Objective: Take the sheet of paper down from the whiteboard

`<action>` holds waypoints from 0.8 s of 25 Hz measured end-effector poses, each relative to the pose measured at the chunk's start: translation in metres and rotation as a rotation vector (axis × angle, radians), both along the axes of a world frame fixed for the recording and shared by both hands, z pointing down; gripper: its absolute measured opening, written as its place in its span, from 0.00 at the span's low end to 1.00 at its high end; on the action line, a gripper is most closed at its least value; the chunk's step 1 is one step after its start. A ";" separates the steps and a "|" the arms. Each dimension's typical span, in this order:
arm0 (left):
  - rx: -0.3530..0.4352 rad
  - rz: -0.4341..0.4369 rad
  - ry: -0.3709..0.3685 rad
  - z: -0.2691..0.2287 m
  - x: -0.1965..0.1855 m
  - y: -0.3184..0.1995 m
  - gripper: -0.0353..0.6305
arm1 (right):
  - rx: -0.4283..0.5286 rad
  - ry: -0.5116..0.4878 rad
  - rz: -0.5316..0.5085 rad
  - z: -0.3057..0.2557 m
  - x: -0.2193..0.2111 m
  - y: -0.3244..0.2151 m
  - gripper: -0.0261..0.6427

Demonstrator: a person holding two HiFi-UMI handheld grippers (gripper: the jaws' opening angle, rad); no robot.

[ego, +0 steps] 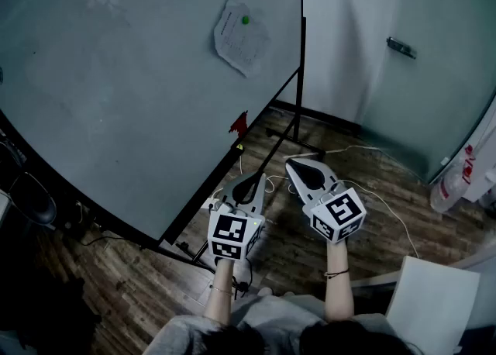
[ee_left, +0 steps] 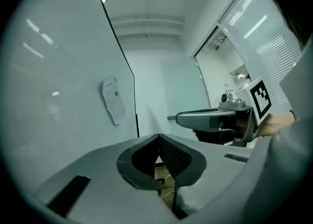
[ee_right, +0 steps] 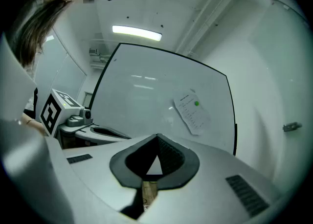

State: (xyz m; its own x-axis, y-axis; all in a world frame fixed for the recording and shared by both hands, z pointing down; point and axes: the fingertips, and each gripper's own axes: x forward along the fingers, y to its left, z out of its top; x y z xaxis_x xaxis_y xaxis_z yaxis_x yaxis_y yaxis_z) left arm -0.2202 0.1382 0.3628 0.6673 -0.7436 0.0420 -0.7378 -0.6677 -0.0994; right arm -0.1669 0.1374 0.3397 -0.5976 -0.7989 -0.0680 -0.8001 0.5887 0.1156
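Note:
A printed sheet of paper point(ego: 242, 35) hangs near the right edge of the whiteboard point(ego: 116, 74), pinned by a small green magnet point(ego: 246, 20). The paper point(ee_left: 113, 100) shows ahead and to the left in the left gripper view, and the paper point(ee_right: 192, 111) ahead and to the right in the right gripper view. My left gripper point(ego: 249, 183) and right gripper point(ego: 298, 167) are held side by side, level, well short of the board. Both are shut with nothing between the jaws.
The whiteboard stands on a black frame point(ego: 297, 74) over a wooden floor point(ego: 372, 191) with loose cables point(ego: 387, 198). A red object point(ego: 239, 123) sits on the board's lower rail. A glass door with a handle point(ego: 401, 47) is at the right, a white seat point(ego: 434, 299) at the lower right.

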 end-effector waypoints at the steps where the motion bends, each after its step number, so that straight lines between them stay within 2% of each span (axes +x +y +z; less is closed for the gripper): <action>1: -0.001 -0.001 -0.004 0.000 -0.001 0.000 0.06 | 0.000 -0.006 -0.003 -0.001 -0.001 0.000 0.04; 7: 0.021 -0.020 -0.011 0.000 -0.002 0.000 0.06 | -0.010 -0.025 -0.014 0.000 0.002 -0.001 0.04; 20: 0.003 -0.030 -0.014 0.003 0.009 -0.001 0.06 | -0.025 -0.058 -0.018 0.004 0.021 0.000 0.04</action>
